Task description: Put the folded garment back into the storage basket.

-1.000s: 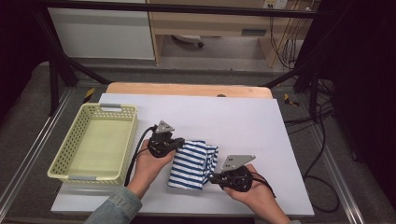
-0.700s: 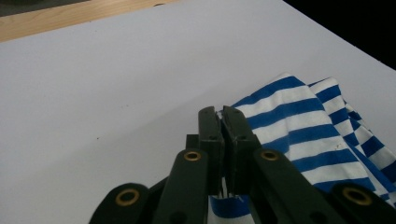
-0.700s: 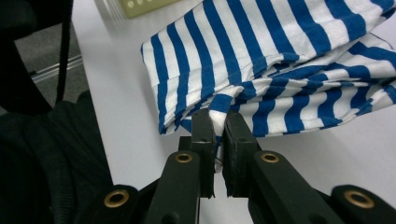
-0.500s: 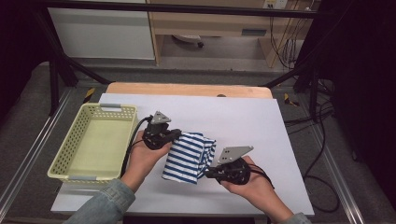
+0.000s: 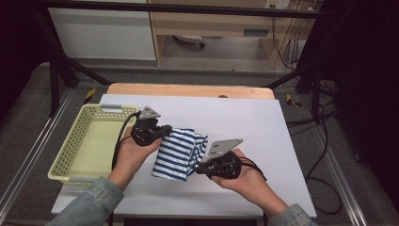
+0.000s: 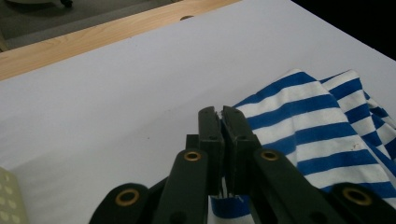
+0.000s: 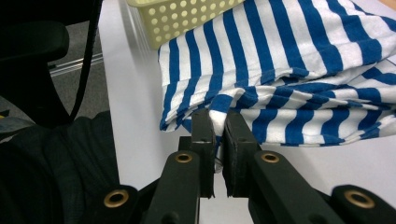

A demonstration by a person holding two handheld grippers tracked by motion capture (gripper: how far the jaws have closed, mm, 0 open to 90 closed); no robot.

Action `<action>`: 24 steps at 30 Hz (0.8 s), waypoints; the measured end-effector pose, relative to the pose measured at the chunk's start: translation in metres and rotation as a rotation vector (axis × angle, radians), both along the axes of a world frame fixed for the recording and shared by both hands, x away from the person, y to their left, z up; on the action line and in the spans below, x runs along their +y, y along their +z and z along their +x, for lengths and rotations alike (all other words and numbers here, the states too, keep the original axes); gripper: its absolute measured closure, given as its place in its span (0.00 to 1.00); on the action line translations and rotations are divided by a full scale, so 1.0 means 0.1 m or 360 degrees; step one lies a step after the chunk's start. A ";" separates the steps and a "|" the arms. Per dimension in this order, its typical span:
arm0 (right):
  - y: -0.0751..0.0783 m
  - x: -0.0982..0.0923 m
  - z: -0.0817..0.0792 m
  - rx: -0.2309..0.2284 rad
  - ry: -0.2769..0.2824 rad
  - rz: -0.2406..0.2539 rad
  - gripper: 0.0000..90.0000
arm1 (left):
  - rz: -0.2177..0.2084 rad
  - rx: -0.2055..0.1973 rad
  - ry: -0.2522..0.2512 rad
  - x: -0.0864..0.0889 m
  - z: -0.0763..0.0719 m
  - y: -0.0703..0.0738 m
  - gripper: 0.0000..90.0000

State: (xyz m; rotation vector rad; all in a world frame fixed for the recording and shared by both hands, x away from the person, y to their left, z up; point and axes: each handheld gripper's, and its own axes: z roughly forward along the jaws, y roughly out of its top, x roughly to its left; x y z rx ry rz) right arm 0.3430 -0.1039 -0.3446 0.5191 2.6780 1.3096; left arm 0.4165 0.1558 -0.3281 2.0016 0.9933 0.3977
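Note:
A blue-and-white striped cloth point(image 5: 179, 153), folded into a bundle, hangs lifted off the white table between both grippers. My left gripper point(image 5: 162, 133) is shut on its upper left edge, beside the basket; in the left gripper view the jaws point(image 6: 222, 114) pinch a fold of the striped cloth point(image 6: 317, 126). My right gripper point(image 5: 200, 167) is shut on the cloth's lower right side; in the right gripper view its tips point(image 7: 218, 119) clamp a bunched edge of the cloth point(image 7: 280, 60). A hand holds each gripper from below.
A pale yellow perforated basket point(image 5: 75, 146) stands at the table's left, its rim also in the right gripper view point(image 7: 187, 16). The white sheet point(image 5: 244, 122) covers a wooden table point(image 5: 188, 89). Dark frame posts and cables run along both sides.
Both grippers have risen with the striped cloth and shifted left, toward the basket. The cloth has come up off the table and hangs between them.

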 end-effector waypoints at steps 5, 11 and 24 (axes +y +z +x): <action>0.05 0.08 0.03 0.0000 0.0022 0.0000 0.94 | -0.0007 0.0002 0.0013 0.06 0.01 0.06 0.96; 0.08 0.20 0.06 -0.0011 0.0054 -0.0026 0.94 | -0.0017 0.0003 0.0032 0.15 0.02 0.11 0.96; 0.13 0.39 0.13 -0.0023 0.0038 0.0009 0.94 | -0.0013 -0.0003 0.0091 0.39 0.02 0.18 0.96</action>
